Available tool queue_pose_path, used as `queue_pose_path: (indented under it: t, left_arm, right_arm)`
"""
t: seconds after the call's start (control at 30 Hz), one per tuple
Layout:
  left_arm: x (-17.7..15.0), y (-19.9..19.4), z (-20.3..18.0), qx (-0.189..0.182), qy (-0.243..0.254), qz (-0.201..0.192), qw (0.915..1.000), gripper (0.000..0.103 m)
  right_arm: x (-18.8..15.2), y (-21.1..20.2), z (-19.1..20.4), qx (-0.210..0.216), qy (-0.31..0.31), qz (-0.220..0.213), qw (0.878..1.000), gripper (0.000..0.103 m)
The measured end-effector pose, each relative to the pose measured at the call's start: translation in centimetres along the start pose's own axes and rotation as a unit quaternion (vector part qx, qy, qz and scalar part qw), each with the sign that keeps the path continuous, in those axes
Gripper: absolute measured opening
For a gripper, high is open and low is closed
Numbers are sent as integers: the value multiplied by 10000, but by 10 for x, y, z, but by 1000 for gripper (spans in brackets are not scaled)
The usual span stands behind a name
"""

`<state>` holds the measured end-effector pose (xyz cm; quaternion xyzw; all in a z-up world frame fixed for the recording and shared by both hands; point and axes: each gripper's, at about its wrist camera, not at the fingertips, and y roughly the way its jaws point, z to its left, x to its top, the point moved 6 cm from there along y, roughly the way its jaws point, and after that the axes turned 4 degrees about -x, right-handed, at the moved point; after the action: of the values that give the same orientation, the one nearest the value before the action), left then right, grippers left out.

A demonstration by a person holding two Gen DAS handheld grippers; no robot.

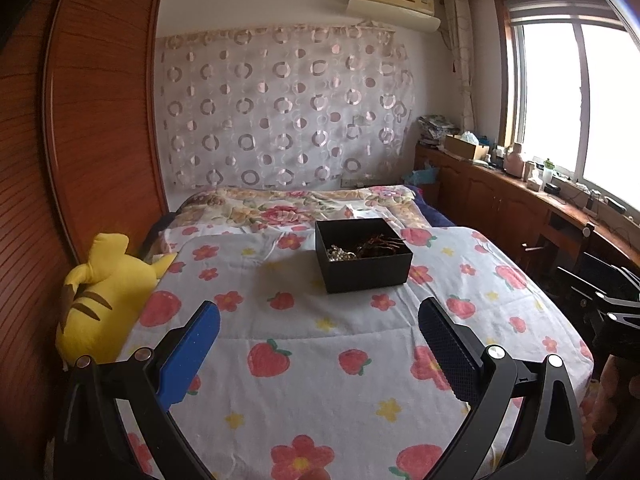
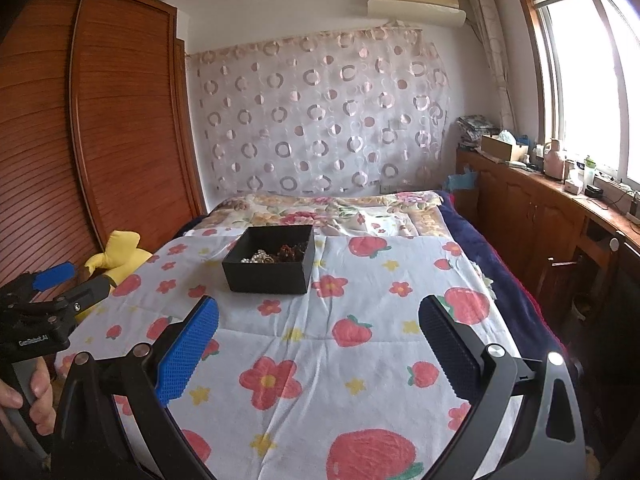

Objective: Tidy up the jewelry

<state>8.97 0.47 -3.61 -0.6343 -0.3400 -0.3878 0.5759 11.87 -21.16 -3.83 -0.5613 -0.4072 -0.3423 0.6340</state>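
Note:
A black open box sits on the strawberry-print bedspread, ahead of both grippers; it also shows in the right wrist view. Inside lie a pearl piece and dark reddish-brown jewelry, seen too in the right wrist view as pearls and dark beads. My left gripper is open and empty, held above the bedspread short of the box. My right gripper is open and empty, to the right of the box and nearer me. The left gripper also appears at the left edge of the right wrist view.
A yellow plush toy lies at the bed's left edge beside a wooden wardrobe. A floral quilt covers the far end of the bed. A wooden cabinet with clutter runs along the right under the window.

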Motion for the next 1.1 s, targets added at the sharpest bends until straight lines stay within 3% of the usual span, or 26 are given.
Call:
queue_pose_path:
  t: [1.1]
  left_arm:
    - [2,-3,-5,-7,-12,-10,10000,96]
  right_arm:
    - [0,0,-1,13,12,7,10000,101]
